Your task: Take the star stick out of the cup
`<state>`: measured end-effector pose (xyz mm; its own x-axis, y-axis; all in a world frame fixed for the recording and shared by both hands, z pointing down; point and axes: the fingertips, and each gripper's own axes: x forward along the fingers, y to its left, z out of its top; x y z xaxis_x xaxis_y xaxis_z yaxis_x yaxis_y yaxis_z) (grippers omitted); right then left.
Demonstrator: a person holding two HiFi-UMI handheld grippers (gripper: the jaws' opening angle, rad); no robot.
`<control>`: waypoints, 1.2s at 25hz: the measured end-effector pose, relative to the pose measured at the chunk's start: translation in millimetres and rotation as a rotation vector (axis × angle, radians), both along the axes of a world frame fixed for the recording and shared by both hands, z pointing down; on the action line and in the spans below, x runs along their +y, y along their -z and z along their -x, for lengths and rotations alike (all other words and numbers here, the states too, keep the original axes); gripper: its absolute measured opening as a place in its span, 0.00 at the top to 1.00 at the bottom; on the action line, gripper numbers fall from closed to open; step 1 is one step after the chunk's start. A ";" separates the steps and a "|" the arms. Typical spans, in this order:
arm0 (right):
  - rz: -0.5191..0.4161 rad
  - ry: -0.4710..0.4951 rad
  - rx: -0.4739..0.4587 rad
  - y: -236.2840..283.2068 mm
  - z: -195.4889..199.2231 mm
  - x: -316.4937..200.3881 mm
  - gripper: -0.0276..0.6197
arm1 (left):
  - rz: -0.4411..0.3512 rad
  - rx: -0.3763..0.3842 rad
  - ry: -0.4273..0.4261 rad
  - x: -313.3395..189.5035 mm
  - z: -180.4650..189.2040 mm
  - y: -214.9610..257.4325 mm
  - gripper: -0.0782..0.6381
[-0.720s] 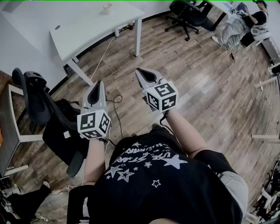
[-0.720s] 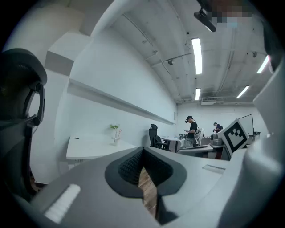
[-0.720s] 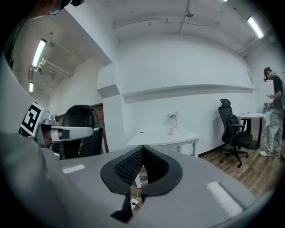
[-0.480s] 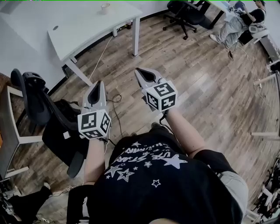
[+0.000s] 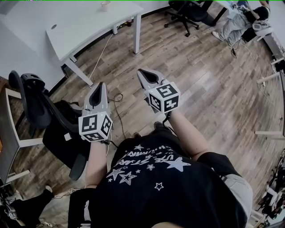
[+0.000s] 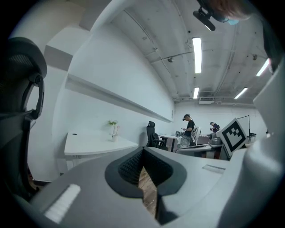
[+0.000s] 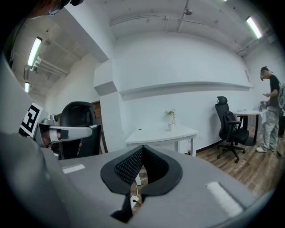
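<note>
A small white cup (image 5: 105, 5) stands on the white table (image 5: 84, 26) at the far top of the head view. In the left gripper view the cup (image 6: 114, 136) holds a green sprig and a thin stick; its star is too small to make out. The right gripper view shows the cup (image 7: 171, 127) on the table (image 7: 156, 132) too. My left gripper (image 5: 99, 84) and right gripper (image 5: 141, 71) hang side by side over the wooden floor, well short of the table. Both are shut with nothing between the jaws, left gripper (image 6: 143, 150) and right gripper (image 7: 143, 147).
A black office chair (image 5: 31, 95) stands close on my left. A cable (image 5: 116, 99) lies on the floor under the grippers. More black chairs (image 5: 187, 11) and a seated person (image 5: 240, 22) are at the back right. A standing person (image 7: 270, 111) is far right.
The table and cup have drifted a little toward the top edge of the head view. Both grippers keep the same place and stay shut.
</note>
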<state>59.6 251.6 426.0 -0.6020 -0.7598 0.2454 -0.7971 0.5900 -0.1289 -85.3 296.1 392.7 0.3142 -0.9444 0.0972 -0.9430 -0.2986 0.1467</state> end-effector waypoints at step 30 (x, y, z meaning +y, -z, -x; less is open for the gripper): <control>0.083 0.013 -0.124 -26.1 8.1 -178.6 0.93 | 0.030 -0.006 0.101 -151.9 31.9 -10.7 0.89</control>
<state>51.5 73.1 452.1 -0.6412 -0.7319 0.2306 -0.7645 0.5833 -0.2744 -117.2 144.3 403.4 0.2167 -0.9679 0.1272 -0.9690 -0.1974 0.1487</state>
